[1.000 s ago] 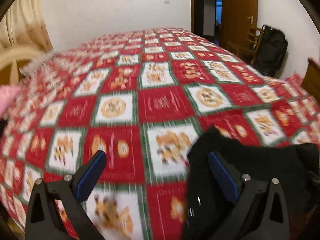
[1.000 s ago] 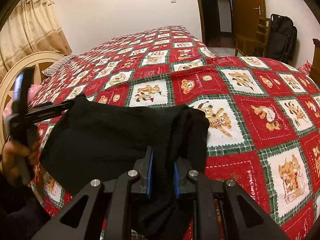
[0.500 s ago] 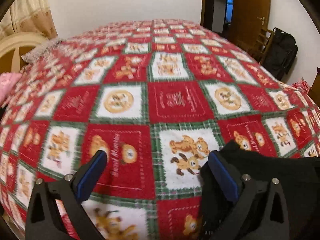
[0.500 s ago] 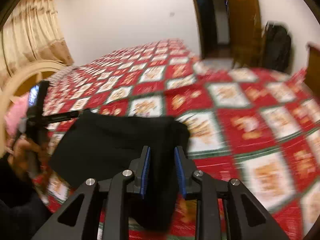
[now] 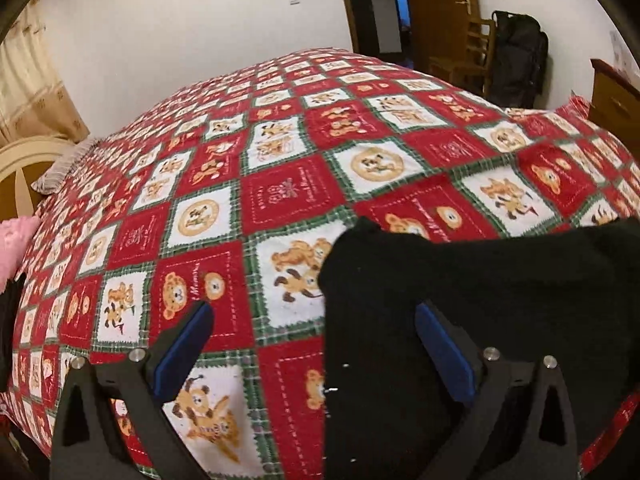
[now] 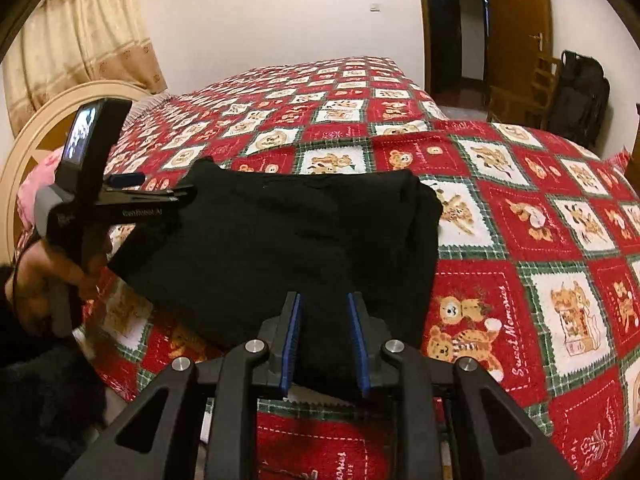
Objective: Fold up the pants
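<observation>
This is a bedroom in a home. A wide bed [image 5: 304,184] fills most of both views, covered by a red, white and green patchwork bedspread [image 6: 520,216] printed with teddy bears. At its head stands a curved cream headboard [image 6: 36,128], with a striped pillow [image 5: 60,168] beside it and something pink and fluffy [image 5: 16,240], perhaps a blanket. Beige patterned curtains [image 6: 80,28] hang at the left. Plain white walls carry a light switch [image 6: 375,8]. A wooden door [image 6: 516,28] with a red ornament stands open onto a dark hallway, and a wooden chair [image 6: 536,92] and black backpack [image 6: 580,96] sit near it.
</observation>
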Demonstrator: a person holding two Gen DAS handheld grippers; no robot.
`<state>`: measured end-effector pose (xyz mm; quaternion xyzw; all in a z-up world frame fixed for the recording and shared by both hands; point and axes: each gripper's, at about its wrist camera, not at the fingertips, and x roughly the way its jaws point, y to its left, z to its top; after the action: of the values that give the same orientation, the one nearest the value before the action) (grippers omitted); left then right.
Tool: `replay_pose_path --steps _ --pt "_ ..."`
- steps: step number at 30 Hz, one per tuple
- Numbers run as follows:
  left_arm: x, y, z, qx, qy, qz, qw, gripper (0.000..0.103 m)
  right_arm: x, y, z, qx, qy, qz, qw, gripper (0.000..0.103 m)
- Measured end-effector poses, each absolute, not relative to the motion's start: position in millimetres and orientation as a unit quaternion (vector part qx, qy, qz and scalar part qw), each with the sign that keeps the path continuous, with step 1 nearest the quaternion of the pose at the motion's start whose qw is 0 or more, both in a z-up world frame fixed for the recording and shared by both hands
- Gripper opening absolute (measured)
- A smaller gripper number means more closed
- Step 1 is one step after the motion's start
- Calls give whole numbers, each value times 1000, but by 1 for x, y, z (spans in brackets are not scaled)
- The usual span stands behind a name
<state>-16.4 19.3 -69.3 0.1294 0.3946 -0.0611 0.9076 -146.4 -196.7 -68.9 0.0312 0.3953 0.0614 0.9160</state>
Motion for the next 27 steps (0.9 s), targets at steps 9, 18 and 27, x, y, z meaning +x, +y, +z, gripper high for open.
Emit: replay_pose_path --steps 9,18,27 --pt "-17 19 -63 134 402 -56 904 103 -154 -209 -33 83 325 28 942 62" --pt "-32 17 -42 120 387 -85 910 103 -148 -243 -48 143 348 -22 926 67" --pt "-19 19 -78 66 454 -102 883 103 -143 -252 -67 169 360 -64 915 67"
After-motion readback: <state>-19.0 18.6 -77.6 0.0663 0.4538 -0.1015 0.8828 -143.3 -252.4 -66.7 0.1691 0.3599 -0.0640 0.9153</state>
